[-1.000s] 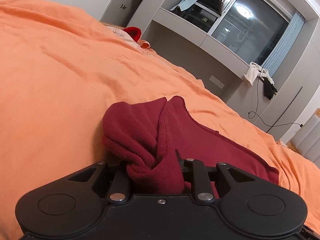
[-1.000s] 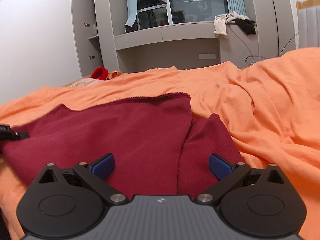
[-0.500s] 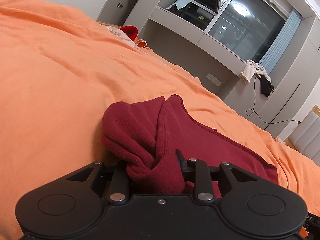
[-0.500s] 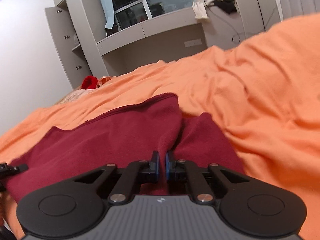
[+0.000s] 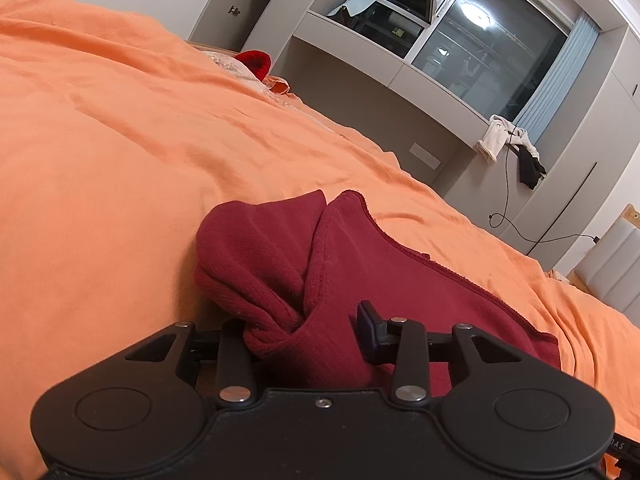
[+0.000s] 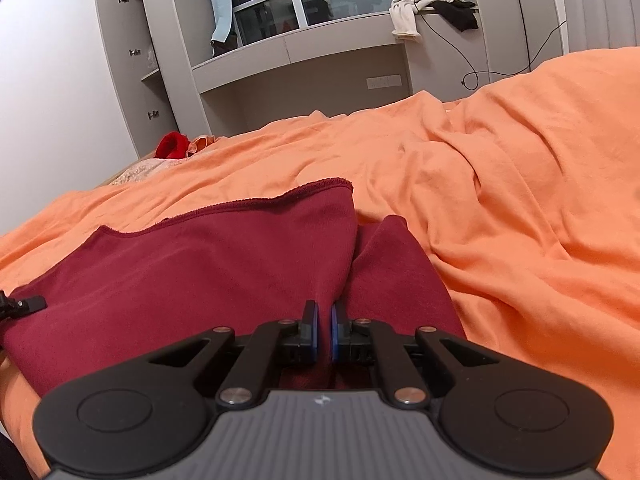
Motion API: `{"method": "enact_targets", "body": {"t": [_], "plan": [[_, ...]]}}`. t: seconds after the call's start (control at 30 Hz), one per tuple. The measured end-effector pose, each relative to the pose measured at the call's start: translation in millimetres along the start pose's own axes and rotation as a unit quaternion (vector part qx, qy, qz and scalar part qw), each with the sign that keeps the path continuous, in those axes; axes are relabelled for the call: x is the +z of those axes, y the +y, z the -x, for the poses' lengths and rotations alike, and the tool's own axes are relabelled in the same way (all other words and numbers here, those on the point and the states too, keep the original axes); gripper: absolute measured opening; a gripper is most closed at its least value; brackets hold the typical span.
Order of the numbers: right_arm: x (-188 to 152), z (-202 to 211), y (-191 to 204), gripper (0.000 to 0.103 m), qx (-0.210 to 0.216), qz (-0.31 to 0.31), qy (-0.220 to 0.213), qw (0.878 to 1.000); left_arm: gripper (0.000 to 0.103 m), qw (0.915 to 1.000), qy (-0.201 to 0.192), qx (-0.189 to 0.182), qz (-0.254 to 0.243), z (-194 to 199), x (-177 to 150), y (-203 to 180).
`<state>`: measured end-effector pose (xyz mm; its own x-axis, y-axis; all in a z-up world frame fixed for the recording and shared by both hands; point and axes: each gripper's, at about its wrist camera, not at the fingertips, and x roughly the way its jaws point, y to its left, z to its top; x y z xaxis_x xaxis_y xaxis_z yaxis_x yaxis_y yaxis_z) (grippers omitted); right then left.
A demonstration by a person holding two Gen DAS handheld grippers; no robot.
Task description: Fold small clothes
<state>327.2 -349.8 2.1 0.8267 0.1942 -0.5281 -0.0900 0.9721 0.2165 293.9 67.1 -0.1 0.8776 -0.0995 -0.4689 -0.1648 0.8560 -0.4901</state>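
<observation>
Closest in the right wrist view, the right gripper (image 6: 324,330) is pinched tight on a ridge of the dark red garment (image 6: 208,264), its blue pads pressed together with cloth drawn up between them at 6 o'clock. In the left wrist view, the left gripper (image 5: 308,334) has a bunched, twisted corner of the same garment (image 5: 280,264) between its jaws, which have just been opening; the blue pad on the right side now stands clear of the fabric, so the hold looks released or nearly so.

The garment lies spread on the orange bedcover (image 6: 500,208), its hemmed edge running toward 12 o'clock. Farther off at 10 o'clock sits a bright red item (image 6: 172,145) by the bed's far edge, and beyond it the grey shelving and window.

The risk, as I judge it: the left corner is knotted rather than flat, so letting it drop may leave a lump inside the fold, and pulling with the right alone could drag the cloth askew.
</observation>
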Motion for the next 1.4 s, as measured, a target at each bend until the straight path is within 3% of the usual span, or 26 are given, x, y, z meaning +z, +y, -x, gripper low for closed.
{"method": "enact_targets", "body": {"t": [0.27, 0.33, 0.4, 0.47, 0.53, 0.6, 0.67, 0.93, 1.07, 1.23, 1.4], "plan": [[-4, 1, 3, 0.011, -0.004, 0.018, -0.007, 1.0, 0.047, 1.0, -0.001, 0.003, -0.007, -1, -2, -3], [-3, 4, 5, 0.02, -0.007, 0.022, -0.013, 1.0, 0.047, 1.0, -0.001, 0.002, -0.007, -1, -2, -4], [0, 8, 9, 0.04, -0.017, 0.033, -0.023, 0.999, 0.047, 1.0, -0.001, 0.003, -0.007, -1, -2, -4], [3, 13, 15, 0.053, -0.027, 0.045, -0.039, 0.998, 0.048, 1.0, -0.001, 0.004, -0.006, -1, -2, -4], [5, 18, 22, 0.06, -0.028, 0.059, -0.052, 0.996, 0.048, 1.0, -0.001, 0.005, -0.005, -1, -2, -4], [6, 21, 31, 0.076, -0.02, 0.074, -0.063, 0.995, 0.049, 1.0, -0.002, 0.006, -0.004, -1, -2, -4], [5, 23, 43, 0.084, 0.003, 0.085, -0.069, 0.994, 0.049, 1.0, -0.002, 0.008, -0.004, -1, -2, -4], [-1, 12, 97, 0.094, 0.059, 0.128, -0.067, 0.988, 0.054, 0.9998, -0.007, 0.014, -0.01, 1, -6, -10], [-8, 4, 119, 0.103, 0.052, 0.148, -0.07, 0.985, 0.055, 0.9997, -0.008, 0.016, -0.014, 1, -6, -10], [-30, -19, 138, 0.103, 0.036, 0.176, -0.038, 0.983, 0.055, 0.9998, -0.007, 0.013, -0.014, 1, -5, -9], [-38, -21, 134, 0.103, 0.04, 0.165, -0.049, 0.984, 0.054, 0.9998, -0.006, 0.013, -0.014, 1, -4, -9]]}}
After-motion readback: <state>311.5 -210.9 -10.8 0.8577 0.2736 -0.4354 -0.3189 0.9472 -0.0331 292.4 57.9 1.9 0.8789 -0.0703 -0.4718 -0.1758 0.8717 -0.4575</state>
